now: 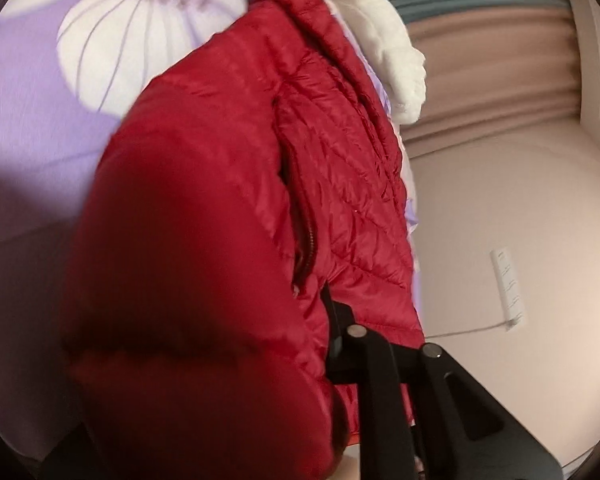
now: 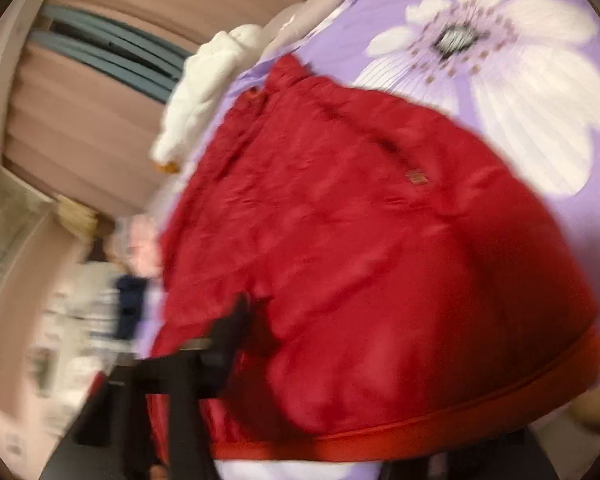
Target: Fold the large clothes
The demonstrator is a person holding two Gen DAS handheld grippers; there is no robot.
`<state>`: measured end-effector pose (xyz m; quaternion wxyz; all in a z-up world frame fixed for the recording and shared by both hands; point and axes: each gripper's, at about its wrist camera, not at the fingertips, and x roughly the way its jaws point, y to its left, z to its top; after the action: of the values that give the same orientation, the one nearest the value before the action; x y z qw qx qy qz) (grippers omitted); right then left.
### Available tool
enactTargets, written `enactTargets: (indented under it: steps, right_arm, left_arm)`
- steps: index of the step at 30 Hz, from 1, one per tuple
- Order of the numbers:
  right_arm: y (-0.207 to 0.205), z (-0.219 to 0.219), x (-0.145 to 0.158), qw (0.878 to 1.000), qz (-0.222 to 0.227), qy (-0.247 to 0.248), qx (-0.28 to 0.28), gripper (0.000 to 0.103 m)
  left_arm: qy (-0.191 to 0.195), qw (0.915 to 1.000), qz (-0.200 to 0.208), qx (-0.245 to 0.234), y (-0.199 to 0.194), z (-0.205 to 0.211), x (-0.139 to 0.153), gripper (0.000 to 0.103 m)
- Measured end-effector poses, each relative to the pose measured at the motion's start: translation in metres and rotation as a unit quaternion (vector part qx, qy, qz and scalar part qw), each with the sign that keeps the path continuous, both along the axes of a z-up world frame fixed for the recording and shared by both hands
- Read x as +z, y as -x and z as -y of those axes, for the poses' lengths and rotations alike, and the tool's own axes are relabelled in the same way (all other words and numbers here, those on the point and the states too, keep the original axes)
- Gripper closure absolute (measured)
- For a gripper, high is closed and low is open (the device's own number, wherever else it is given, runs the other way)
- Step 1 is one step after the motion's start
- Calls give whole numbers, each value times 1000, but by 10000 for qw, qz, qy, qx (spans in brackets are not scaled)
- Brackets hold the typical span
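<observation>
A red quilted puffer jacket (image 1: 228, 208) lies on a purple bedsheet with a large white flower print (image 1: 40, 92). In the left wrist view my left gripper (image 1: 332, 320) is shut on the jacket's edge near the zipper; only one black finger (image 1: 340, 336) shows, the other is hidden under red fabric. In the blurred right wrist view the jacket (image 2: 380, 264) fills the middle, and my right gripper (image 2: 240, 320) is shut on its left edge, one black finger (image 2: 232, 332) pressed into the fabric. The flowered sheet (image 2: 520, 92) shows beyond it.
A white fluffy garment (image 1: 392, 52) lies by the jacket's collar at the bed's edge, also in the right wrist view (image 2: 208, 92). Pinkish curtains (image 1: 492, 80) and a wall with a white power strip (image 1: 508, 288) stand beyond. Folded clothes (image 2: 112, 312) sit at the left, blurred.
</observation>
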<state>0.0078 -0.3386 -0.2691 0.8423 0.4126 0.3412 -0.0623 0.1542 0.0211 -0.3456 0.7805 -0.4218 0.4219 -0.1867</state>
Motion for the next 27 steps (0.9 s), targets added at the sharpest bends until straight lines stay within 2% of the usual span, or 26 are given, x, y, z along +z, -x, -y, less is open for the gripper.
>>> enactTargets:
  steps: [3,6,9,13,16,18,21,23,27]
  right_arm:
    - [2,1,2,9997,39,222,42,91]
    - [-2,-7,16,9978,-182,622,147,91]
    - [-2,-17,36,9946,-125,983,297,91]
    - [6,-28,71,9885,325,1414,436,91]
    - [19,-35,107,9813,883,1620,552,91]
    - [25,-38,127,9767,1160,1714,564,91]
    - [37,-37,151,9730,1483,1679,559,91]
    - [47,-40,164,9694,1642,1739,559,91]
    - [66,-52,191,9522,2089,2118,688,91]
  left_arm:
    - [-607,9980,107,130,3,2,12,90]
    - [-1353,9889,469,394,16,-2,36,91]
    - [-1692,9801,973,357,30,-5,64,91]
    - [-2186,9616,1556,573,37,-3,103,92]
    - [-2084,9583,1825,699,49,-15,127,91]
    - [-2080,9530,2071,748,58,-17,143,91]
    - [-2242,9394,2480,758,79,-16,167,91]
    - [-2311,9332,2645,757,90,-14,176,91]
    - [-2435,9175,3036,820,110,-18,199,89]
